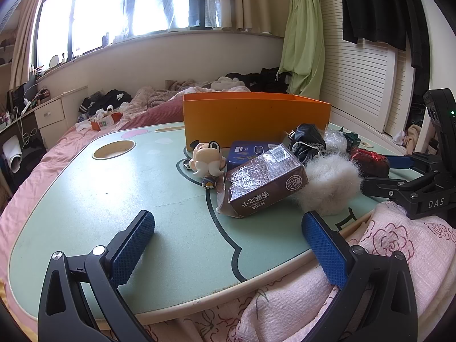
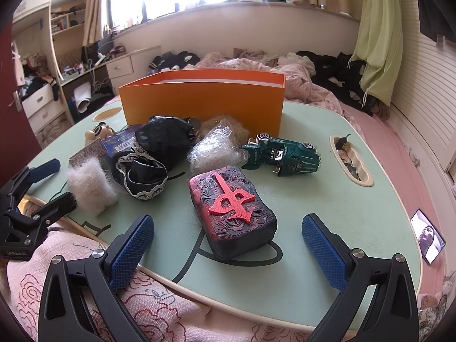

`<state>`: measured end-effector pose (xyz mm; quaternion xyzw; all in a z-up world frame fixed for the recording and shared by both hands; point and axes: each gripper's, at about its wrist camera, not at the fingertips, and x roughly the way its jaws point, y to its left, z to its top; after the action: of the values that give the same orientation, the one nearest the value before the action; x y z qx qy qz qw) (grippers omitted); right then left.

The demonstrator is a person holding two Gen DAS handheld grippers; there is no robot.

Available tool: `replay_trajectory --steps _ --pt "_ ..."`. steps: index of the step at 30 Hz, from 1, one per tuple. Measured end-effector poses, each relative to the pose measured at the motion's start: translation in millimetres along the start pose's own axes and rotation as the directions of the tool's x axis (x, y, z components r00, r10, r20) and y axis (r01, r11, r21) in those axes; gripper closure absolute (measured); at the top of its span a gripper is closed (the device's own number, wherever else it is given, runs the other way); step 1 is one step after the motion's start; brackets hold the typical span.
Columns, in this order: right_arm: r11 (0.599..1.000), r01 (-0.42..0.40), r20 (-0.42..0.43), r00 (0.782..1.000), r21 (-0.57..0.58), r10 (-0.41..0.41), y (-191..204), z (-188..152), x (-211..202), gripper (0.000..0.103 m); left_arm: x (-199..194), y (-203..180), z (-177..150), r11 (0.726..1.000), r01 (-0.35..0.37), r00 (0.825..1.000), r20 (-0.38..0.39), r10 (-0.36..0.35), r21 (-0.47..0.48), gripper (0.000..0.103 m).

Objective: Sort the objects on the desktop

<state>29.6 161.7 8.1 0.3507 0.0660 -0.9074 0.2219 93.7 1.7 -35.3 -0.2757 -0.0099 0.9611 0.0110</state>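
Mint-green worktop (image 1: 119, 199) with dark cartoon outlines, sitting on a bed with pink bedding; cup hole (image 1: 114, 148) upper left of the left view. Left tool (image 1: 228, 225) spread wide, holding nothing, low over the near edge. Right tool (image 2: 228, 228) also spread, nothing held; red-and-black block (image 2: 232, 208) lies flat between its fingers, not touched. Orange box (image 2: 199, 99) stands at the far side, centre frame. In front of it a clutter: brown carton (image 1: 262, 188) tilted on its side, figurine (image 1: 205, 162) beside it, white fluff (image 1: 327, 185), black pouch (image 2: 159, 154), crumpled plastic (image 2: 213, 148), teal toy car (image 2: 285, 154) tipped over. Phone (image 2: 429, 238) on bedding, right edge. Window, curtains, green garment (image 1: 302, 34) hanging behind.
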Motion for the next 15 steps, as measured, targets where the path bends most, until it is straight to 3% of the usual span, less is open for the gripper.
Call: replay_trajectory --steps 15 --pt "1.000 -0.001 0.001 1.000 0.000 0.001 -0.5 -1.0 0.6 0.000 -0.2 0.2 0.0 1.000 -0.001 1.000 0.000 0.001 -0.001 0.000"
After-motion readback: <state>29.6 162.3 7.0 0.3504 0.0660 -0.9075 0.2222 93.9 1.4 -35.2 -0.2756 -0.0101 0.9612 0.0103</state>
